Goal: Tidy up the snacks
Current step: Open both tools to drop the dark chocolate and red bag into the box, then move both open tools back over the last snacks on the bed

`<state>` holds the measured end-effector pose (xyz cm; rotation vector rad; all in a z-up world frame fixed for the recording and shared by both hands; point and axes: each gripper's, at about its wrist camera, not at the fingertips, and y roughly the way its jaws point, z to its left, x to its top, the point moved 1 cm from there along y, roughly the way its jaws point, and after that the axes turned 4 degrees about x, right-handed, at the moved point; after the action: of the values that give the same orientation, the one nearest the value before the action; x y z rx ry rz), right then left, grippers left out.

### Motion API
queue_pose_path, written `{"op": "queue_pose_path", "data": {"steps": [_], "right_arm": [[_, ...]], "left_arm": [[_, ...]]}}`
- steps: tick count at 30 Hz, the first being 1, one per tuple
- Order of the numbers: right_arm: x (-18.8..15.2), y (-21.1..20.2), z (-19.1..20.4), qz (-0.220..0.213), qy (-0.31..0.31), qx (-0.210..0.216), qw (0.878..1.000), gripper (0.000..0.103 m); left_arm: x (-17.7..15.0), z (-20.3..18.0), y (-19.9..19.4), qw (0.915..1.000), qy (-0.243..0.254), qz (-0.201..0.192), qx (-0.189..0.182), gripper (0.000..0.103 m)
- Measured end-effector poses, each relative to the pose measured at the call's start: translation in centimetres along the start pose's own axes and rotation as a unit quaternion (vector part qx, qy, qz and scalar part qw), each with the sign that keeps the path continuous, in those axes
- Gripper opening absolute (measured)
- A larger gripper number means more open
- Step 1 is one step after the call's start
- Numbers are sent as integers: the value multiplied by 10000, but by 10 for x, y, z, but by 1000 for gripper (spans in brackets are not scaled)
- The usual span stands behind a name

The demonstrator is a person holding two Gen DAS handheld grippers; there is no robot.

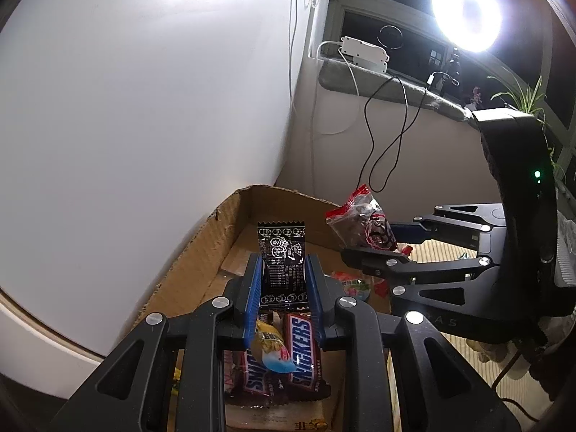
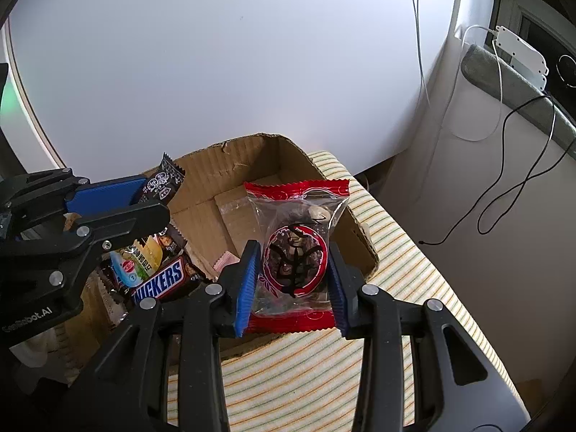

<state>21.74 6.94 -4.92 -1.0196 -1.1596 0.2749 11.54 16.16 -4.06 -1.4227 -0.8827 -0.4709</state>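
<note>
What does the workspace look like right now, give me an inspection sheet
Surface: striped cloth under a cardboard box.
Job's things: Snickers bars and a yellow-blue packet lie in the box.
Clutter: nothing seen.
Grippers: left claw shut on a black wrapped snack over the box; right claw shut on a red-edged clear packet.
Cables: black cable and white cable hang from the sill.
Surroundings: white wall, ring light, white adapter, plant.
</note>
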Motion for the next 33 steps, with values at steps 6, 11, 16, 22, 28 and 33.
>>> {"op": "queue_pose_path", "data": {"steps": [6, 11, 16, 22, 28, 33], "right_arm": [[1, -2, 3, -59, -55, -82, 9999, 59], [2, -8, 2, -135, -64, -203, 9997, 71], [-1, -13, 2, -150, -100, -317, 9993, 83], [-9, -25, 1, -180, -135, -500, 9985, 89], [-17, -41, -1, -230, -104, -642, 9976, 90], [-27, -59, -4, -337, -18, -718, 9969, 91]], "left_arm": [[-1, 1, 0, 10000, -9, -23, 72, 29], [-2, 1, -3, 9999, -3, -78, 140, 46], [-2, 1, -9, 9996, 19, -167, 208, 62], [-1, -1, -16, 9995, 12, -220, 241, 76], [-1, -5, -25, 9994, 33, -268, 239, 80], [-1, -12, -34, 9992, 98, -331, 208, 80]]}}
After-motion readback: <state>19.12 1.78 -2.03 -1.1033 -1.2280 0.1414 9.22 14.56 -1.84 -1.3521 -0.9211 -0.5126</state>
